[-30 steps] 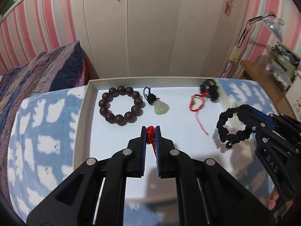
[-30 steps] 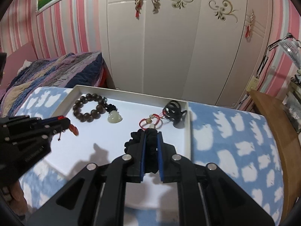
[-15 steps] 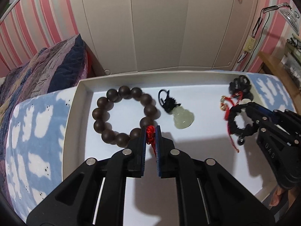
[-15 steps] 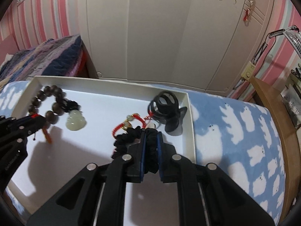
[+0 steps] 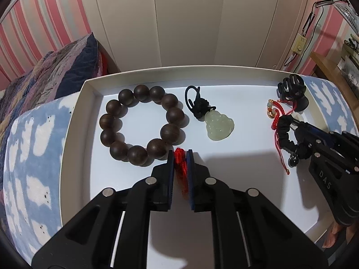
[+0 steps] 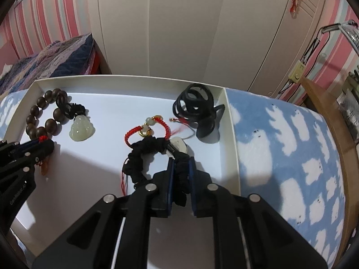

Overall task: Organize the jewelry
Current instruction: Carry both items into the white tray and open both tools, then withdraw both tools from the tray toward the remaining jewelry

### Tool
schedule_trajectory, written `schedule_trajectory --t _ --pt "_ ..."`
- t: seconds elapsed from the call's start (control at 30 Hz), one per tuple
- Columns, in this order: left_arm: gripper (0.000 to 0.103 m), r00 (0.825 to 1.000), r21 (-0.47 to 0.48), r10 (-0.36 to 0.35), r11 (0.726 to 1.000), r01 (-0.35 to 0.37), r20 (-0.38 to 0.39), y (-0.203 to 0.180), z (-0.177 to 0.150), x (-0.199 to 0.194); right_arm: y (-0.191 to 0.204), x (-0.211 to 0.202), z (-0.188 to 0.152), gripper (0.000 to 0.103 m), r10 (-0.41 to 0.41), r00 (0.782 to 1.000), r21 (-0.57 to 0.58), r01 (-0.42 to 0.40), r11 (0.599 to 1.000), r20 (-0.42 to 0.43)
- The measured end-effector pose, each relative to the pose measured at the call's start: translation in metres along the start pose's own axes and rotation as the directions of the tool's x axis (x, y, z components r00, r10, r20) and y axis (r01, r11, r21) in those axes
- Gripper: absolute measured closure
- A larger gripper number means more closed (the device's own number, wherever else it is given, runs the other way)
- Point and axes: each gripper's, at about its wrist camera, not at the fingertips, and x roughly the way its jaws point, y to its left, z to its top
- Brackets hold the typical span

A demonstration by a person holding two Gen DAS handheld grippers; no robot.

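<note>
Pinching red cord point(image 5: 180, 159), left gripper point(image 5: 180, 157) beside bead bracelet point(image 5: 141, 125).

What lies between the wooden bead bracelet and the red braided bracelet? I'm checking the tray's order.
The jade pendant on its black cord lies between the wooden bead bracelet and the red braided bracelet; the left wrist view shows this best.

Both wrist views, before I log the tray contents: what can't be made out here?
- Red cord piece, left wrist view: mostly hidden between the left gripper fingers; its full form is unclear.
- Pale round piece, right wrist view: partly covered by the black fabric bracelet.
- Tray near edge: hidden by gripper bodies in both views.
</note>
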Motion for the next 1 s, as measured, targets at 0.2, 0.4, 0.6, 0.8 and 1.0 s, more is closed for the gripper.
schedule_trajectory --t 0.2,0.4,0.6,0.8,1.0 --pt "0.078 1.0 -0.01 -0.004 1.0 0.004 0.002 0.003 -0.006 -0.004 -0.009 -0.002 -0.003 0.076 0.037 0.999 0.033 -0.036 0.999 -0.01" --pt "0.059 0.997 -0.018 -0.047 0.999 0.048 0.057 0.008 -0.012 -0.035 -0.022 -0.027 0.001 0.059 0.078 0.996 0.045 -0.08 0.996 0.036" --pt "0.017 0.982 -0.025 -0.037 0.999 0.043 0.183 0.019 -0.024 -0.101 -0.044 -0.087 -0.004 0.021 0.088 0.985 0.059 -0.098 0.993 0.15" --pt "0.003 0.962 -0.04 0.004 0.999 0.008 0.272 0.035 -0.06 -0.165 -0.046 -0.147 -0.032 0.008 0.025 0.967 0.003 -0.027 1.0 0.254" --pt "0.003 0.949 -0.034 0.058 0.998 -0.05 0.31 0.047 -0.115 -0.209 -0.049 -0.19 -0.079 0.002 -0.009 0.954 -0.013 0.013 1.0 0.3"
